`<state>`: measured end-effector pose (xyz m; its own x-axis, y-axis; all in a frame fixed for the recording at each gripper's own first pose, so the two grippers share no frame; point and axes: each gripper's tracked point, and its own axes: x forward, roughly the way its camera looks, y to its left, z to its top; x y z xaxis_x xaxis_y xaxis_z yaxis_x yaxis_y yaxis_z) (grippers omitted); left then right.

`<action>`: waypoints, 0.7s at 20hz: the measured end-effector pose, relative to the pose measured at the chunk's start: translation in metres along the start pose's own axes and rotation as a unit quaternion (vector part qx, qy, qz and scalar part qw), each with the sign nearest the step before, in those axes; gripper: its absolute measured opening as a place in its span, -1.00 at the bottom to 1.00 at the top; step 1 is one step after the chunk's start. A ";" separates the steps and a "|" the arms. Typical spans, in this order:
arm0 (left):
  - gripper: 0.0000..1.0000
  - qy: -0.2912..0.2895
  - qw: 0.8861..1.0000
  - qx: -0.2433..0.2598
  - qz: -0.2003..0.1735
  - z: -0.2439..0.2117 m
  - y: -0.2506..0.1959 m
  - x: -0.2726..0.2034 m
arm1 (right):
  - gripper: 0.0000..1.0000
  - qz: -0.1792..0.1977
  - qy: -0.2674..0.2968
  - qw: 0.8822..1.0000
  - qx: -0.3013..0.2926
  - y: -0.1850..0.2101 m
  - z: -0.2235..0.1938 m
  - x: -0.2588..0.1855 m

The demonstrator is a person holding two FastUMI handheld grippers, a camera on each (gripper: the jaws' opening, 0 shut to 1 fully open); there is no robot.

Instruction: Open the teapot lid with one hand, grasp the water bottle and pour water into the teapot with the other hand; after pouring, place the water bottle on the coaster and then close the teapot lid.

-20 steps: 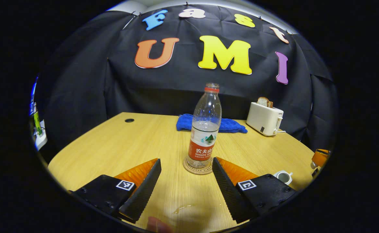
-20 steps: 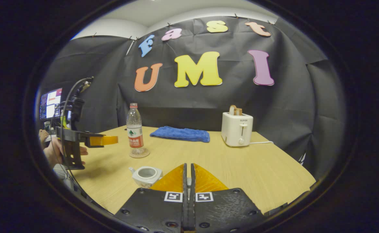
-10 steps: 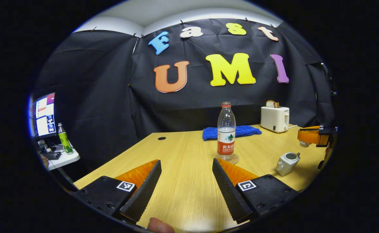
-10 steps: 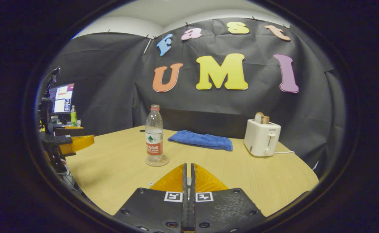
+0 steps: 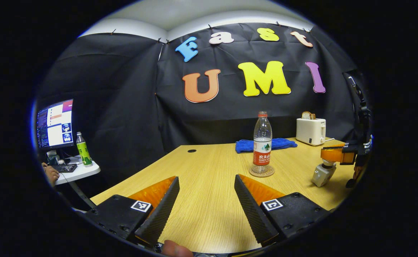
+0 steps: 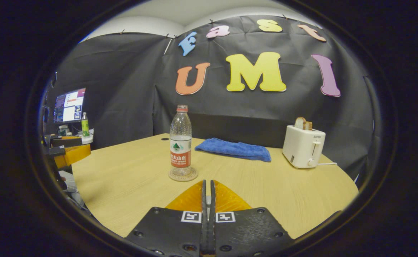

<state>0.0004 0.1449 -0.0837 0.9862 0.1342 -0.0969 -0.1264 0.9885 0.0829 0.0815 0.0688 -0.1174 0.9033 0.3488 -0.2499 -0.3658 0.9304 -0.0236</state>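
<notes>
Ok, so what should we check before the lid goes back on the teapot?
1. Water bottle stands upright on the coaster: ok.
2. Left gripper has its fingers open and away from the bottle: ok.
3. Right gripper is shut, with a small white piece, seemingly the teapot lid, between its fingers: ok.
4. Right gripper hangs directly above the teapot in the left gripper view: ok.
5. Lid sits flat in the teapot's opening: cannot tell.
6. Water level inside the teapot: cannot tell.
</notes>
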 end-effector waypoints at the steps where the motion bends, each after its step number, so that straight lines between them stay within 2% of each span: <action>1: 0.93 0.000 1.000 0.001 0.000 -0.001 0.000 0.000 | -1.00 -0.001 0.002 1.000 0.002 -0.001 -0.001 0.002; 14: 0.93 0.005 1.000 -0.003 0.004 0.000 0.004 0.000 | -1.00 -0.001 0.010 1.000 0.016 -0.003 -0.018 0.008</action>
<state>0.0003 0.1489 -0.0837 0.9840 0.1437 -0.1055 -0.1358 0.9876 0.0783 0.0861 0.0669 -0.1372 0.8993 0.3441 -0.2701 -0.3557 0.9346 0.0064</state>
